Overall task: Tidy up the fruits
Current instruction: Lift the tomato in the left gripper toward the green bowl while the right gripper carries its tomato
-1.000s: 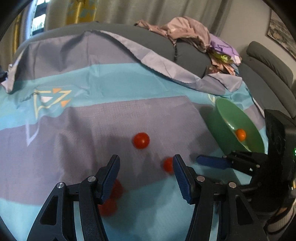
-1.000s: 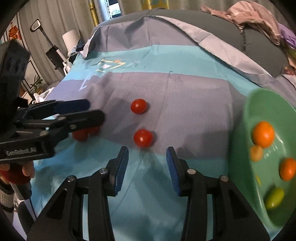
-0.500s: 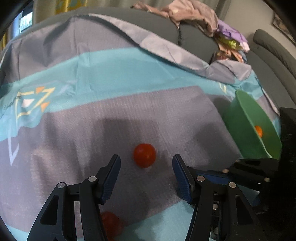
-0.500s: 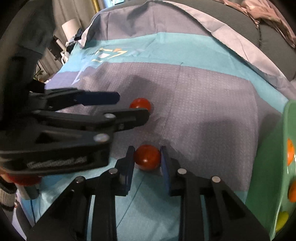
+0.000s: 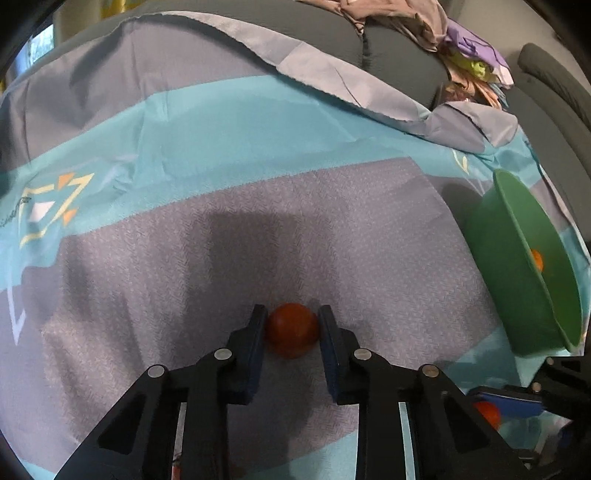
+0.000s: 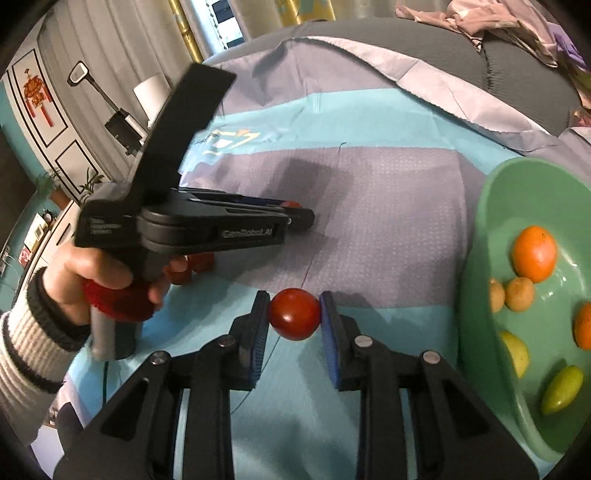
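Left gripper (image 5: 291, 325): fingers closed on one red tomato (image 5: 292, 329), low centre of the left wrist view, the fruit resting on the grey band of the cloth (image 5: 258, 229).
Right gripper (image 6: 294, 315): fingers clamped on a second red tomato (image 6: 294, 314), low centre of the right wrist view, over the turquoise stripe.
Tomatoes counted: two gripped; at least two more red ones (image 6: 192, 267) lie on the cloth partly hidden under the left hand (image 6: 103, 273), so their exact number cannot be told.
Bowl: one green bowl (image 6: 480, 240) at the right edge of both views, its opening tipped toward the right wrist camera.
Fruit in bowl: two oranges (image 6: 534, 252), two small tan round fruits (image 6: 520, 294), two yellow-green elongated fruits (image 6: 561, 389), six seen.
Long axis: both gripped tomatoes look near round, no clear axis; the lower yellow-green fruit lies slanting from lower left to upper right.
Background: a pile of clothes (image 5: 424, 22) on a grey sofa (image 5: 546, 74), upper right of the left wrist view.
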